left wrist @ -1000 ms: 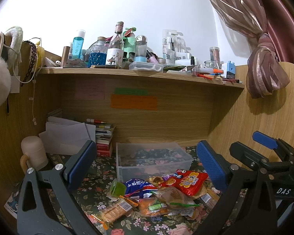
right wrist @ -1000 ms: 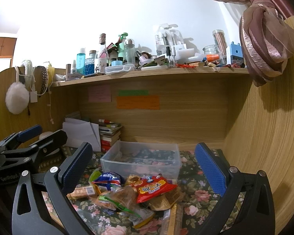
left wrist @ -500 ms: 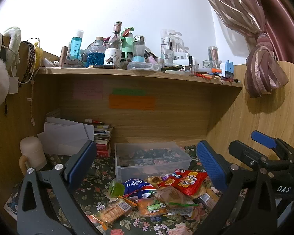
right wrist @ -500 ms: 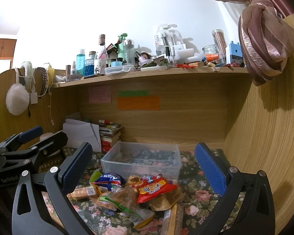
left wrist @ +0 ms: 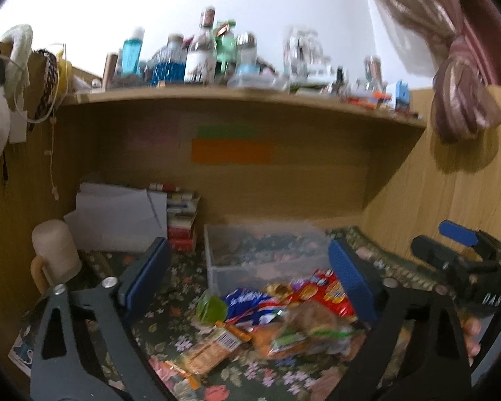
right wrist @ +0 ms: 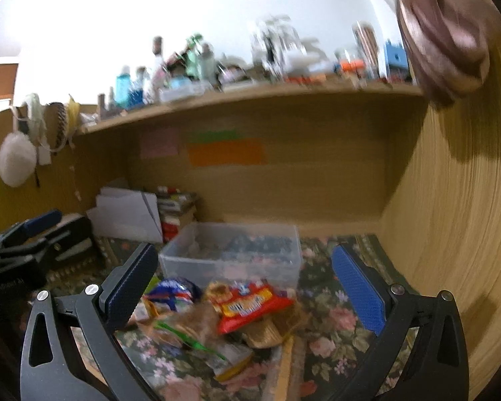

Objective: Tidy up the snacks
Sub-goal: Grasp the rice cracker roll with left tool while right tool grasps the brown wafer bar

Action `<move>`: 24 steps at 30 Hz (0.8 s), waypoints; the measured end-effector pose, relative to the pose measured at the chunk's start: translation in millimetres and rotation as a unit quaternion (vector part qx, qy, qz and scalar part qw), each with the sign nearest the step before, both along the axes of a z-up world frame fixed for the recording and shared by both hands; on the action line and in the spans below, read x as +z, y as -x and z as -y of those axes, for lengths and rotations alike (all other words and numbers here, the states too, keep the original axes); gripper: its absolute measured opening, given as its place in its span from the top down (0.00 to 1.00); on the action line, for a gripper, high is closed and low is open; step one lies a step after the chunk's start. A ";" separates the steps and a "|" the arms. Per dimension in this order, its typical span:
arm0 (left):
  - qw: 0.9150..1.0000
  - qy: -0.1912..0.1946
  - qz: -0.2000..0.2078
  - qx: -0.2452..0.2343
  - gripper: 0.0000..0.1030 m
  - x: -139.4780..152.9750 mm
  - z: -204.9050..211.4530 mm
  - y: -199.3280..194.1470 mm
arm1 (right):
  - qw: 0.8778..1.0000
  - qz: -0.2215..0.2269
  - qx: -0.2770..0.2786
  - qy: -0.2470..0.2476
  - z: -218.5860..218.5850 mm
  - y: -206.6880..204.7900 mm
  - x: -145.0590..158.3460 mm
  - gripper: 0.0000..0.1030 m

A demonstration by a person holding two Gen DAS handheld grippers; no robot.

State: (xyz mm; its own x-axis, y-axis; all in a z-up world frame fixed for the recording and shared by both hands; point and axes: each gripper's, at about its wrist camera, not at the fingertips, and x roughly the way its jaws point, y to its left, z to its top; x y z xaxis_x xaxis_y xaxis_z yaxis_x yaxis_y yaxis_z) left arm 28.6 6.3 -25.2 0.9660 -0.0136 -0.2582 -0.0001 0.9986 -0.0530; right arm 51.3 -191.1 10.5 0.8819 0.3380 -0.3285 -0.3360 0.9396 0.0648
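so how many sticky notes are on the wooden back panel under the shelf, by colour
pink rectangular paper sticky note: 1
green narrow paper sticky note: 1
orange wide rectangular paper sticky note: 1
total: 3

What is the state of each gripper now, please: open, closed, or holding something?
Left gripper: open, holding nothing, above the pile of snack packets.
Right gripper: open, holding nothing, also above the pile.

Shelf bottles (right wrist: 170,77) — blurred, labels unreadable
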 end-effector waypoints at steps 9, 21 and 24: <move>0.994 -0.002 -0.113 0.004 0.28 -52.3 -31.7 -32.0 | 0.994 -0.105 -0.005 0.024 20.7 -20.4 -42.6 0.21; 0.976 -0.010 -0.217 -0.018 0.31 -119.4 -48.2 -61.7 | 0.975 -0.220 0.003 0.037 25.0 -35.6 -94.8 0.49; 0.970 -0.006 -0.240 -0.027 0.31 -132.0 -51.3 -71.6 | 0.971 -0.238 0.005 0.039 23.4 -40.8 -102.8 0.54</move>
State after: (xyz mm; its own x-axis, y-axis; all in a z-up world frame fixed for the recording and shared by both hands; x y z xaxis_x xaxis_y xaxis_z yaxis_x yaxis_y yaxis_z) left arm 100.2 57.6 -157.1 0.7319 -0.0555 -0.6791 0.0302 0.9983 -0.0491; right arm 92.1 -214.4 -92.3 0.6218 0.3032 -0.7221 -0.2937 0.9450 0.1439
